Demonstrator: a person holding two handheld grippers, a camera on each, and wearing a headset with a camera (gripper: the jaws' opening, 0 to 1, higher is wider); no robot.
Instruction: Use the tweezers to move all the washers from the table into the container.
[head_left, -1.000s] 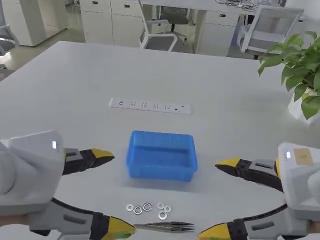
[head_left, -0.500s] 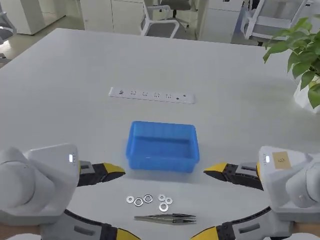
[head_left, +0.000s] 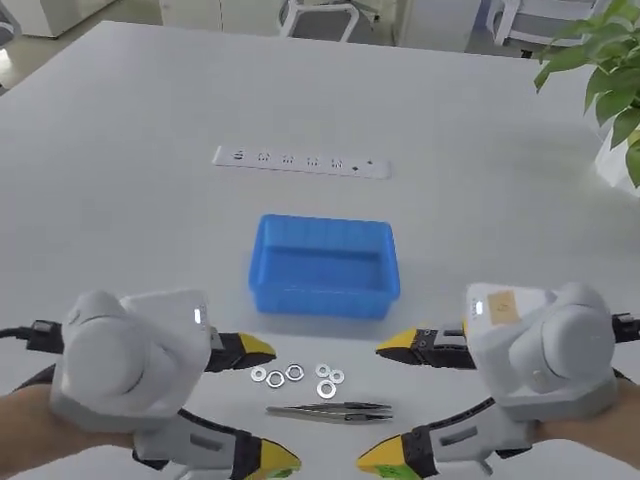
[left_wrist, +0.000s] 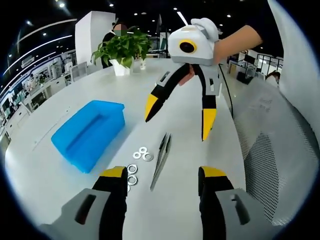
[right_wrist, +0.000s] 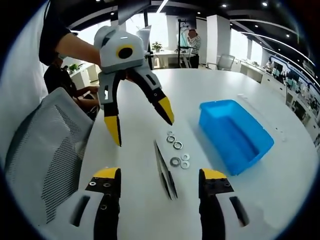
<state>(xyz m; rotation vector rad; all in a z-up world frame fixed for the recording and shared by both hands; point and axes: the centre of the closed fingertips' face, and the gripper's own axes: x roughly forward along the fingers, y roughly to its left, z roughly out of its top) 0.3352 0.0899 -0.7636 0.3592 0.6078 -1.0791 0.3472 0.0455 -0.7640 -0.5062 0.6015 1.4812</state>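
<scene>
A: Washers (head_left: 294, 373): found where?
B: Lay loose on the table (head_left: 140, 110). Counted six from the head view, in a small scatter at 6 o'clock from the container (head_left: 322, 300). Sat near its front wall, not touching it.
A: And the tweezers (head_left: 330, 410)?
B: Lay flat on the table at 6 o'clock from the washers, just beside them. Ran along the 3-to-9 line in the head view. Kept apart from both grippers.
A: Left gripper (head_left: 272, 405)?
B: Held above the table at 9 o'clock from the tweezers, aimed toward 3 o'clock. Spread wide at the jaws, gripping nothing. Looked, in its own view, straight over the tweezers and washers lying ahead between its two yellow tips.
A: Right gripper (head_left: 378, 406)?
B: Sat at 3 o'clock from the tweezers, aimed toward 9 o'clock. Gaped just as wide at the jaws, also empty. Faced the left gripper across the tweezers, with tips well short of meeting.
A: Anything else noted?
B: Spotted a power strip (head_left: 300, 162) at 12 o'clock from the container, well apart. Saw a plant (head_left: 612, 100) at 2 o'clock, by the table's edge.
</scene>
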